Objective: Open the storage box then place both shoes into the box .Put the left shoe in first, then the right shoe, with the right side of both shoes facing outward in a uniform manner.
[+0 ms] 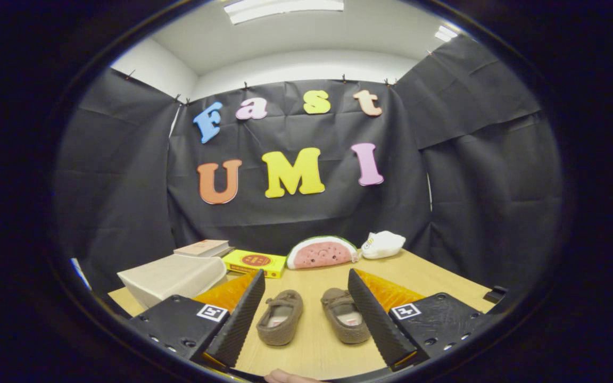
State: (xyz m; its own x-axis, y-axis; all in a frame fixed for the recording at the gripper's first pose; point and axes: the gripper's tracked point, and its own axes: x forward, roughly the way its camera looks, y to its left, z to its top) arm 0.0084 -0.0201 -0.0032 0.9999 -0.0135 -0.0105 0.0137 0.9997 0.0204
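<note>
The gripper [306, 314] hung above a wooden table [445, 282] with its two fingers spread wide and grasping nothing. Between the fingers, on the tabletop, lay a pair of brown slip-on shoes, side by side and a little apart from each other. The shoe nearer the left finger [280, 317] lay with its long axis running away from the gripper, tilted slightly so that its far end leaned toward the other shoe; the pale inside of its opening showed toward the near end. The shoe nearer the right finger [345, 315] also ran lengthwise away from the gripper, its far end leaning in toward its mate, and its near edge sat just beside the right finger. Which end of each shoe was the toe could not be told for certain, though the covered part with a small bow seemed to lie at the far end. Beyond the left finger stood a pale storage box [173, 276], its lid closed, with a book [204, 248] behind it. Farther ahead, past the shoes, a flat yellow box [253, 263] lay next to a watermelon-slice cushion [321, 252], and a small white soft toy [382, 244] rested near the far edge of the table, ahead of the right finger. A fingertip [288, 377] showed just below the gripper.
</note>
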